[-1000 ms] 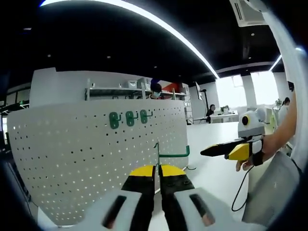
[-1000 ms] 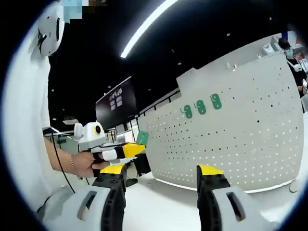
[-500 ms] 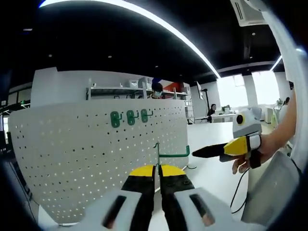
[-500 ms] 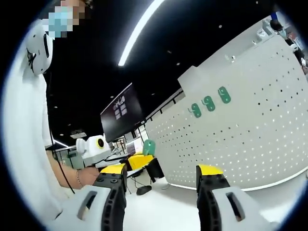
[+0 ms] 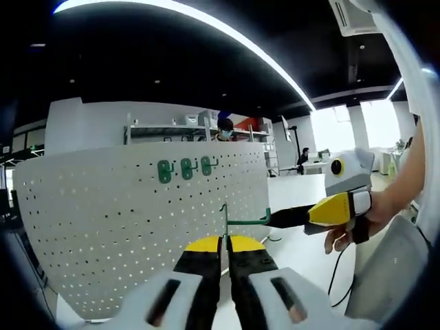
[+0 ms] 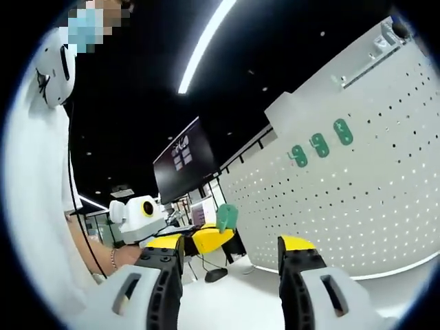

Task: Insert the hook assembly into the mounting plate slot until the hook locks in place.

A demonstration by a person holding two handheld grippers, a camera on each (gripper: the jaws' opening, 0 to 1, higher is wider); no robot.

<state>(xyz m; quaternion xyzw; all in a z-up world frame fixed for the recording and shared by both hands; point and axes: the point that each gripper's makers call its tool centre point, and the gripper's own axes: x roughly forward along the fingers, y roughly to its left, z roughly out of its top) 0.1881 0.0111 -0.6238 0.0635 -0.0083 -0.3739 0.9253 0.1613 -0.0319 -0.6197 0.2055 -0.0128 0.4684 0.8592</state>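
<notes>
In the left gripper view, the left gripper (image 5: 225,249) has its jaws pinched narrow on a green hook (image 5: 242,220), whose thin stem rises between the yellow tips and whose arm runs sideways in front of the white pegboard (image 5: 103,227). The right gripper (image 5: 275,218) comes in from the right, held in a hand (image 5: 357,227), its dark tips just beside the hook's free end. In the right gripper view its jaws stand wide apart with nothing between them, and three green hooks (image 6: 320,145) sit in a row high on the pegboard.
</notes>
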